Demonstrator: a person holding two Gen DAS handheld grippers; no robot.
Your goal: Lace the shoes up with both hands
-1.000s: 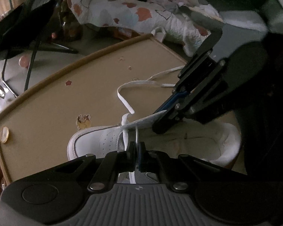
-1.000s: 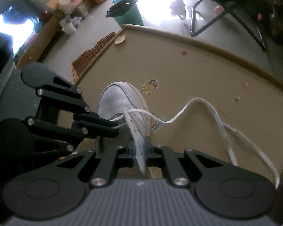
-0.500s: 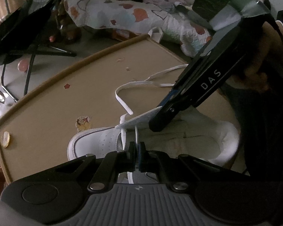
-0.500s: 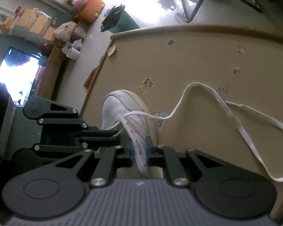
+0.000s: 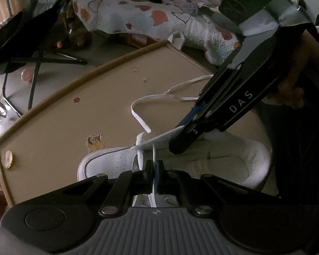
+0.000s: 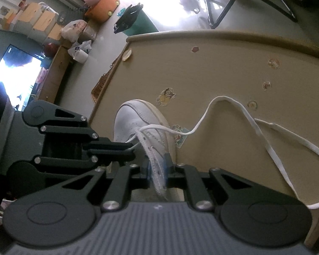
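A white sneaker (image 5: 117, 159) lies on the tan table (image 5: 74, 127), toe pointing left in the left wrist view. My left gripper (image 5: 154, 166) is shut on a thin stretch of white lace (image 5: 138, 114) just above the shoe's throat. From the upper right comes my right gripper (image 5: 178, 142), shut on the shoe's perforated eyelet flap (image 5: 157, 143). In the right wrist view the right gripper (image 6: 157, 169) pinches that flap (image 6: 151, 148) over the sneaker (image 6: 134, 121). The left gripper (image 6: 131, 148) holds its lace strand beside it. The loose lace (image 6: 253, 123) loops over the table (image 6: 223, 68) to the right.
A heart-print quilt (image 5: 148, 19) and black chair legs (image 5: 32, 63) lie beyond the table's far edge. A green bin (image 6: 138, 23), a wicker basket (image 6: 102, 85) and a lit screen (image 6: 17, 70) stand off the table's left side. A person's hand (image 5: 293, 85) grips the right tool.
The right gripper has rolled about its own line, so its lettered side now faces the left camera, and the table looks tilted differently in its view. The left gripper has stayed put.
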